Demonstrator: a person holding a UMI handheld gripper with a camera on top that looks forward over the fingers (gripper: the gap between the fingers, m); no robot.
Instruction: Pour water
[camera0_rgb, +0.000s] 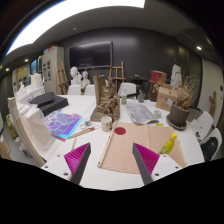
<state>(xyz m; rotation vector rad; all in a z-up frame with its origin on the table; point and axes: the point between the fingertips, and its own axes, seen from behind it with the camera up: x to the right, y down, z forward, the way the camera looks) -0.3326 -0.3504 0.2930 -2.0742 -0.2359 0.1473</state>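
Note:
My gripper (112, 148) hangs above a white table (105, 178), open, with nothing between its magenta pads (79, 160). Below the gap lies a flat tan sheet (122, 150). Beyond the fingertips stands a small tan cup (106, 123), with a red round disc (120, 130) just right of it. A yellow-green bottle-like object (169, 144) lies to the right of the right finger. Further right and back sits a dark bowl (178, 117). I cannot tell whether any vessel holds water.
A colourful book (64, 124) and white boxes (30, 128) fill the left side of the table. A wooden model (106, 100) and papers (140, 112) stand behind the cup. Chairs, easels and shelves line the dark back wall.

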